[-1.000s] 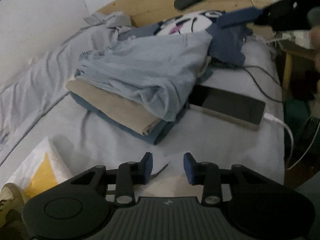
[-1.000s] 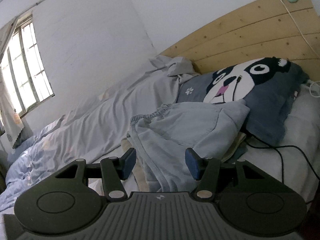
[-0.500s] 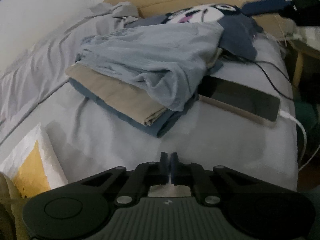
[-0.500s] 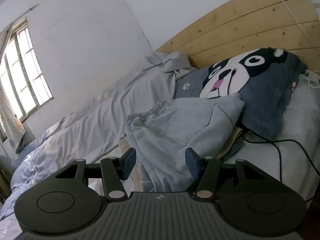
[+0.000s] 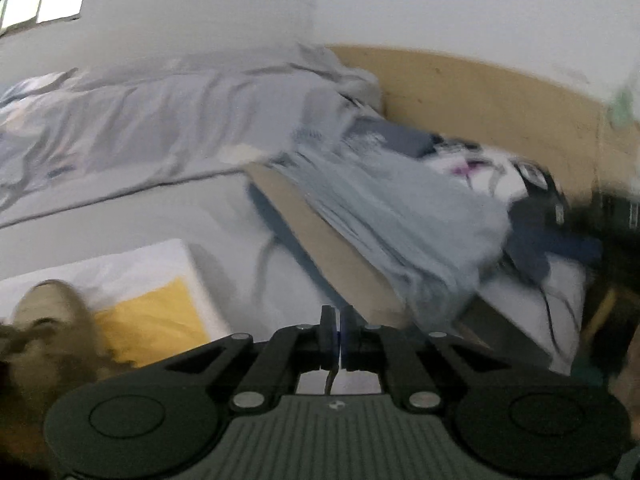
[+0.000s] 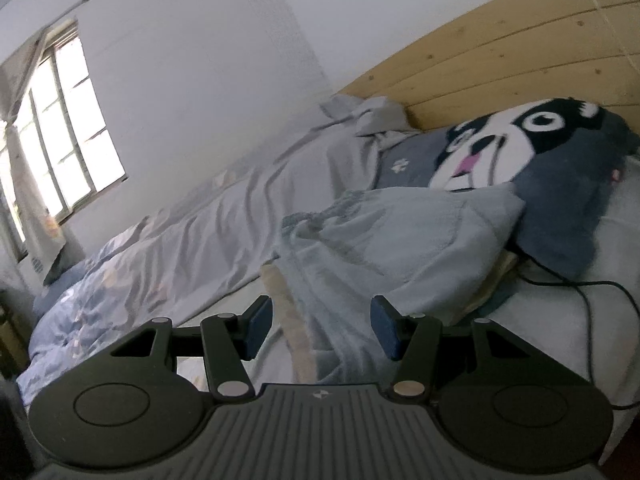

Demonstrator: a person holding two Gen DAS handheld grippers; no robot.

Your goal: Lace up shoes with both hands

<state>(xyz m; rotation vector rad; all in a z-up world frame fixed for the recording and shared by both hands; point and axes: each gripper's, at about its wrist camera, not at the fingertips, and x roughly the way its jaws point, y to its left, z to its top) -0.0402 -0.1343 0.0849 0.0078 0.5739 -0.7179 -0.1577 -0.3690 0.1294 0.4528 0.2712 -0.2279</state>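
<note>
Shoe [image 5: 44, 320]: tan, blurred, lower left of the left wrist view, resting on a white-and-yellow bag [image 5: 152, 280] on the bed [image 5: 224, 216].

Left gripper [image 5: 339, 334]: jaws pressed together; a thin dark strand, possibly the lace [image 5: 330, 380], hangs just below them.

Right gripper [image 6: 320, 326]: jaws apart, nothing between; folded clothes [image 6: 384, 236] and dog-face pillow [image 6: 532, 152] beyond.

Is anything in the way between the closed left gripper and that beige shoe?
Nothing visible does. In the blurred left wrist view the shoe lies at the lower left on a white-and-yellow bag, and only that bag's bare surface shows between it and the left gripper. The folded clothes lie off to the other side.
</note>
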